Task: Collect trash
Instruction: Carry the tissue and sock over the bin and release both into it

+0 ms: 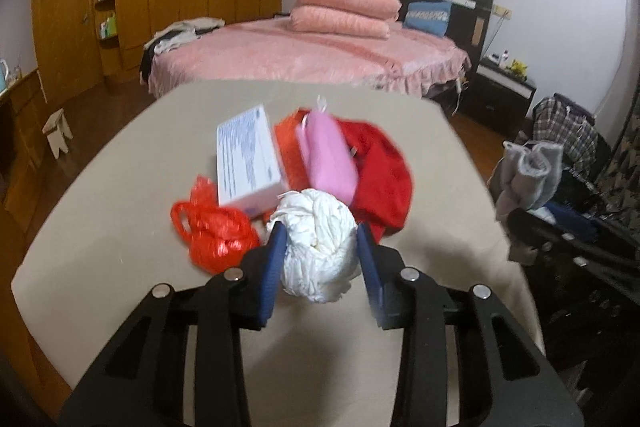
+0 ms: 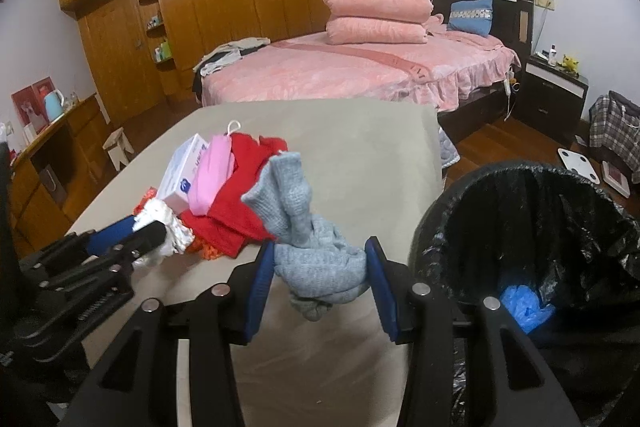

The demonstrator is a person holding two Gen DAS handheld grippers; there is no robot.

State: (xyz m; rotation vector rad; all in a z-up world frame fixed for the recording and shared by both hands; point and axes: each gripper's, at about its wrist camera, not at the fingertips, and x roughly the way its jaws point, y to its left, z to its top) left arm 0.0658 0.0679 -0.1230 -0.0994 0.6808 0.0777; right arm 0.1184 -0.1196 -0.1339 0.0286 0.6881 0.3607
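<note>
Left gripper (image 1: pixel 320 247) is clamped on the white crumpled wad (image 1: pixel 318 247), 2 blue pads pressed to its sides, right at the near edge of the pile on the beige table (image 1: pixel 100 227); whether the wad rests on the tabletop or is just lifted off it, the blurred left wrist view does not settle. Just left of the wad lies a red-orange plastic bag (image 1: pixel 212 231), touching the white box (image 1: pixel 248 159) printed with blue text. Behind the wad, a pink pouch (image 1: pixel 328 155) leans across a red cloth (image 1: pixel 384 179), with an orange piece (image 1: pixel 288 143) showing between box and pouch. Over on the right wrist view, the right gripper (image 2: pixel 320 277) grips a grey knitted sock bundle (image 2: pixel 316 259) between its blue fingers (image 2: pixel 260 287), 1 loose end sticking up in front of the red cloth. Just to its right stands the trash bin (image 2: pixel 440 227), lined with a black bag and open at the top, a blue crumpled item (image 2: pixel 524 303) lying down inside it. The bundle sits beside the bin's rim, over the table edge.
</note>
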